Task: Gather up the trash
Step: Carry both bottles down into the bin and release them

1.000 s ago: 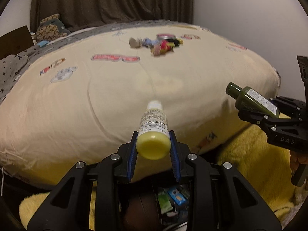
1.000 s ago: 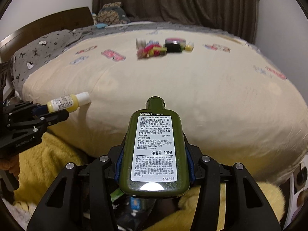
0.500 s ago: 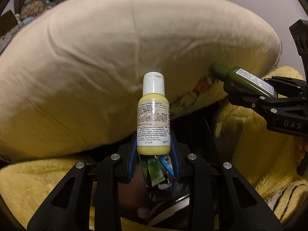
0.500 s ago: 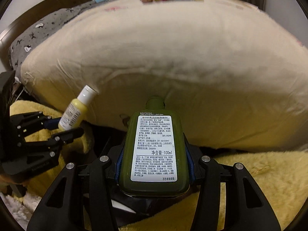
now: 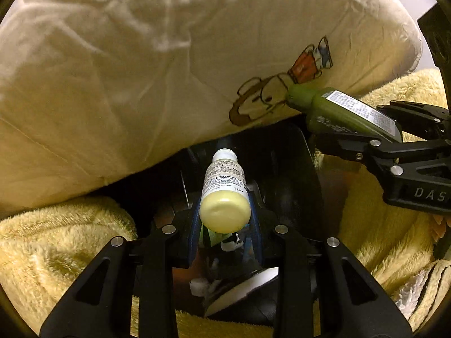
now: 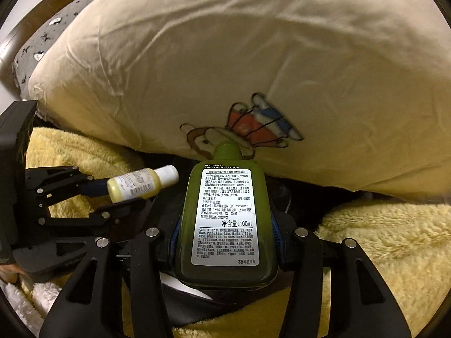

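Observation:
My left gripper (image 5: 225, 219) is shut on a small yellow bottle (image 5: 224, 194) with a white cap, held over a dark bin opening (image 5: 284, 174) below the bed's edge. My right gripper (image 6: 225, 239) is shut on a green lotion bottle (image 6: 225, 219) with a white label, also held over the dark opening. The green bottle (image 5: 338, 109) and right gripper show at right in the left wrist view. The yellow bottle (image 6: 141, 184) and left gripper show at left in the right wrist view. Some trash (image 5: 225, 242) lies in the bin under the left gripper.
A cream duvet (image 5: 141, 70) with a cartoon print (image 6: 239, 132) bulges above the bin. Yellow fluffy fabric (image 5: 56, 248) surrounds the opening on both sides (image 6: 394, 239). A grey patterned sheet (image 6: 42, 45) shows at upper left in the right wrist view.
Both grippers have dropped from above the bed toward the dark bin below its edge, tilting downward, each still holding its bottle.

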Available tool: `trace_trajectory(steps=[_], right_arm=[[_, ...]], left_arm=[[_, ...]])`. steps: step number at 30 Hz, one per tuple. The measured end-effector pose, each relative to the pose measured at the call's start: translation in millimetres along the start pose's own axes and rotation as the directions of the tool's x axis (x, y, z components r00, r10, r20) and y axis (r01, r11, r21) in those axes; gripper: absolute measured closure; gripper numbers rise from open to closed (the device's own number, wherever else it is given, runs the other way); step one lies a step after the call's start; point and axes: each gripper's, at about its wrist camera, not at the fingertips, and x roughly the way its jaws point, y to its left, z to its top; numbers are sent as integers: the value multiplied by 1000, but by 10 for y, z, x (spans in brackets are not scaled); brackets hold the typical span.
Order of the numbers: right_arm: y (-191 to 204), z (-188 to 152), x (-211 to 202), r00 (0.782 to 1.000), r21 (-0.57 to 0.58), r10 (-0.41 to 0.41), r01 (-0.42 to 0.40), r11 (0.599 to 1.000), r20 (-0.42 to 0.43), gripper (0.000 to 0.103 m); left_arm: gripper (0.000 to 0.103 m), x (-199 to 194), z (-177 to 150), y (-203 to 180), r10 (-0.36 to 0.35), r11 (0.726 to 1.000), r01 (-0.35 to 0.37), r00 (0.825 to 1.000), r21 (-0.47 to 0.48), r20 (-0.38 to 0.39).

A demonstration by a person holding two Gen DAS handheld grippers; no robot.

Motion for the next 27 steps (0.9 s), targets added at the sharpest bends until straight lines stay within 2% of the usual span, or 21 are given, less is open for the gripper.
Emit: trace_trajectory(steps=[4,6,8,11,20,24,27], right_arm=[[-15,10,51,1000,13,-6,7,1000,-16,51],[-30,3,21,1000,30,-9,9,1000,-3,35],[-56,101,53,1000,44,-13,13,999,8,27],[-102,102,14,1000,57,-19,18,998,14,25],[-153,109,-94,998,57,-45,42,997,42,17],[-145,174,-359,992,31,-69,66,997,110,16],[-156,289,-614,978,19,-102,101,995,181,16]], left_arm=[[74,31,-5,23,5,1000,-5,1000,-12,-18],[71,49,-2,25,12,1000,-12,1000,-20,-23],[56,49,-1,24,22,999,-22,999,-26,-24],[54,33,15,23,26,999,-26,999,-34,-23],[40,-112,50,68,71,997,-70,997,-45,8],[29,-338,109,94,116,993,-115,991,-20,73],[24,-615,208,121,158,987,-157,977,-16,144]])
